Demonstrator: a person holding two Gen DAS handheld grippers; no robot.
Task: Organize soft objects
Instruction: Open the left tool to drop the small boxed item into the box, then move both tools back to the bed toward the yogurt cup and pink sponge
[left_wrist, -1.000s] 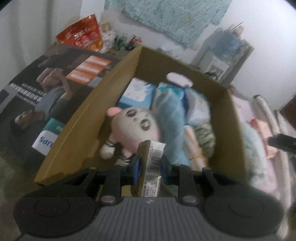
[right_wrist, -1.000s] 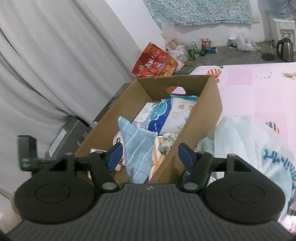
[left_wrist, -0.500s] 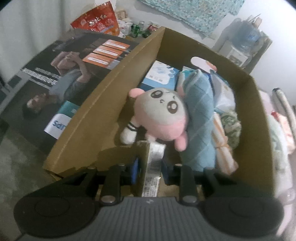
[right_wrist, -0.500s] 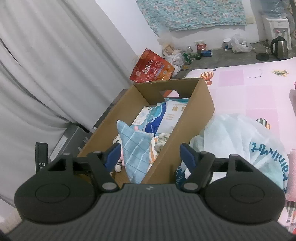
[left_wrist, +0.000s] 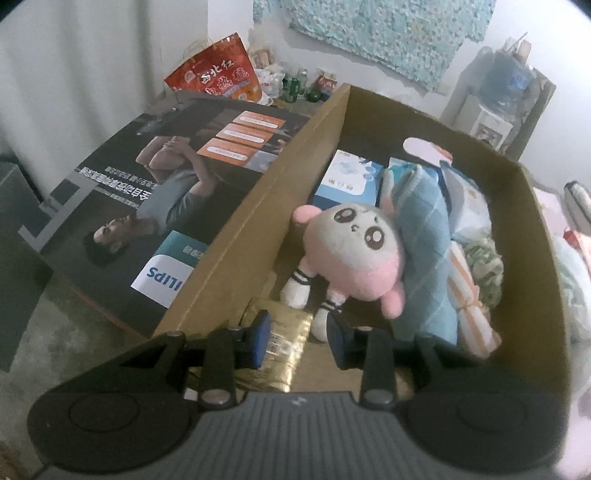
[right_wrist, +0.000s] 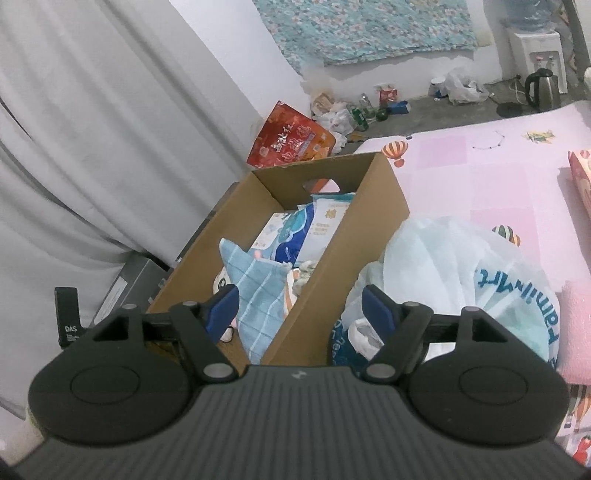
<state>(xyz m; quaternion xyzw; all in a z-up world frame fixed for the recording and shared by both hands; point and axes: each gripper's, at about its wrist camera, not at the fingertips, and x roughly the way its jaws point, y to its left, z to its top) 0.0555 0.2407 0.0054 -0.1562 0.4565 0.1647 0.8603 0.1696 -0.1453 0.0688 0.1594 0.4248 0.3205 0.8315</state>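
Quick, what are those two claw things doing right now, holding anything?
Left gripper: jaws opening, letting go of the shiny gold foil packet lying in the brown cardboard box.
Right gripper: open, holding nothing.

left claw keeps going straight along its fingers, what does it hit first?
Likely the gold packet lying on the cardboard box floor between the opening left claw pads; the plush toy sits beyond. Depth unclear.
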